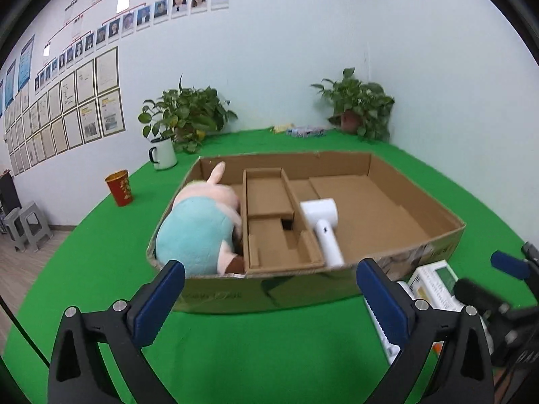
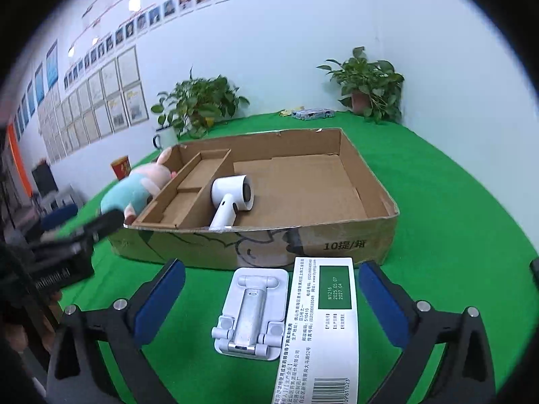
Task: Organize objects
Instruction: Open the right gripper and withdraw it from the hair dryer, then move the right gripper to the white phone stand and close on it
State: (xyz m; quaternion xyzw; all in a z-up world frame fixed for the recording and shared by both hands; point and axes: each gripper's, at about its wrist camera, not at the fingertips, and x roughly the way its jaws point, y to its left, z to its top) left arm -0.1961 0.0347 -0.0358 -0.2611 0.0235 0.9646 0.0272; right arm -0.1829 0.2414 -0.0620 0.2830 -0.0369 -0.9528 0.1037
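A shallow cardboard box (image 1: pixel 438 245) (image 2: pixel 337 245) lies on the green table. In its left section lies a pig plush toy (image 1: pixel 198 232) (image 2: pixel 134 192). A white hair dryer (image 1: pixel 321 222) (image 2: pixel 232 198) lies right of the cardboard insert (image 1: pixel 273 222). In front of the box lie a white folding phone stand (image 2: pixel 251 316) and a white-and-green medicine box (image 2: pixel 320 320) (image 1: pixel 434 286). My left gripper (image 1: pixel 269 296) is open and empty in front of the box. My right gripper (image 2: pixel 271 299) is open, its fingers either side of the stand and medicine box.
A white enamel mug (image 1: pixel 163 153), a red cup (image 1: pixel 119 187) and two potted plants (image 1: pixel 187 114) (image 1: pixel 357 104) stand at the back. Small packets (image 1: pixel 303 131) lie by the far wall. Grey stools (image 1: pixel 25 224) stand on the floor at left.
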